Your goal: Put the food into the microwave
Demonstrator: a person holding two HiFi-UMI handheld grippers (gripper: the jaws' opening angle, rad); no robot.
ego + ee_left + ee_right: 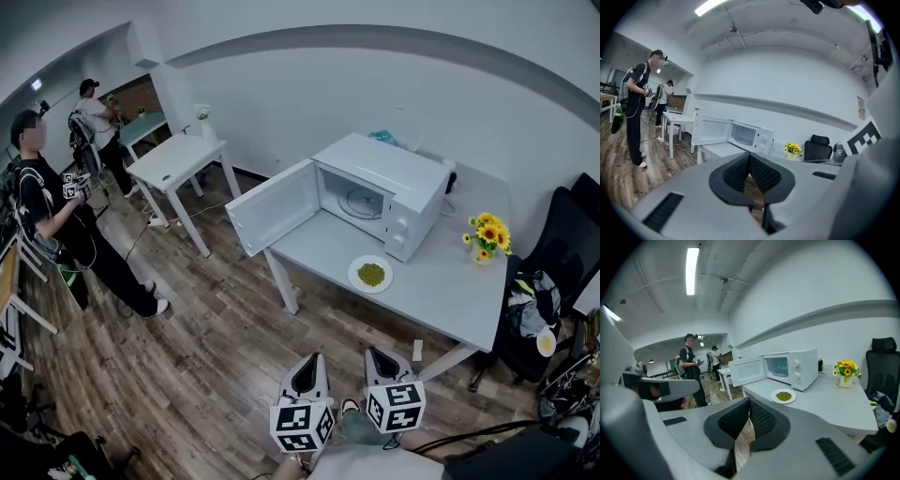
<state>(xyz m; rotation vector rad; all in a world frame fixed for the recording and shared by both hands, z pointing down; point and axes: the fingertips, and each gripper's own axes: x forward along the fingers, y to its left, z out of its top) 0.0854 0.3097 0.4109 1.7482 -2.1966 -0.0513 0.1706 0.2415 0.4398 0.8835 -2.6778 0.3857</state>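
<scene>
A white plate of green food (371, 275) (783, 396) lies on the grey table (450, 281), just in front of the white microwave (384, 192) (749, 135) (790, 366). The microwave's door (274, 206) stands swung open to the left and its turntable shows inside. Both grippers are held low at the near edge, well short of the table. My left gripper (310, 371) (750, 159) is shut with nothing in it. My right gripper (380, 360) (749, 405) is shut too and holds nothing.
A vase of yellow flowers (487, 234) stands at the table's right end, beside a black office chair (562, 253). A small white table (178, 164) stands to the left. A person in black (56, 220) stands on the wooden floor at far left, another behind.
</scene>
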